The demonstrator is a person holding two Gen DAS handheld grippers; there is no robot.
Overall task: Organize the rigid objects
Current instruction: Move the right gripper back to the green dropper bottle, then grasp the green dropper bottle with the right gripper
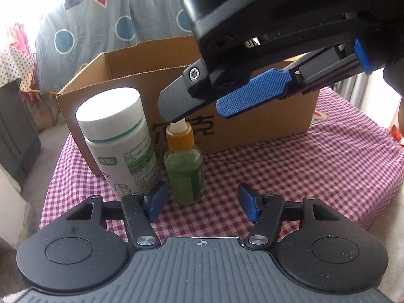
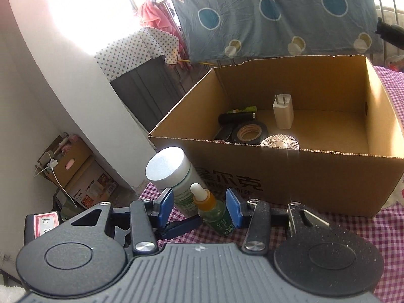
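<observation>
Checked tablecloth (image 1: pixel 303 166) with one cardboard box (image 2: pixel 303 176), two bottles, both grippers spread apart: left gripper (image 1: pixel 202 202), right gripper (image 2: pixel 199 207) around dropper bottle (image 2: pixel 214 212).

A red-and-white checked cloth (image 1: pixel 315 166) covers the bench. Behind it, at 12 o'clock, hangs a grey-blue fabric sheet (image 2: pixel 282 22) printed with blue circles and red triangles. At 10 o'clock from the sheet, in the right wrist view, a white cloth with small dark stars (image 2: pixel 133 50) drapes over a dark slatted cabinet (image 2: pixel 146 88), with pink fabric (image 2: pixel 154 15) hanging just above. A white wall (image 2: pixel 50 88) curves down the 9 o'clock side. At its foot, near 8 o'clock, stands a printed cardboard appliance carton (image 2: pixel 93 189) with a white cable (image 2: pixel 60 176) trailing across it.
</observation>
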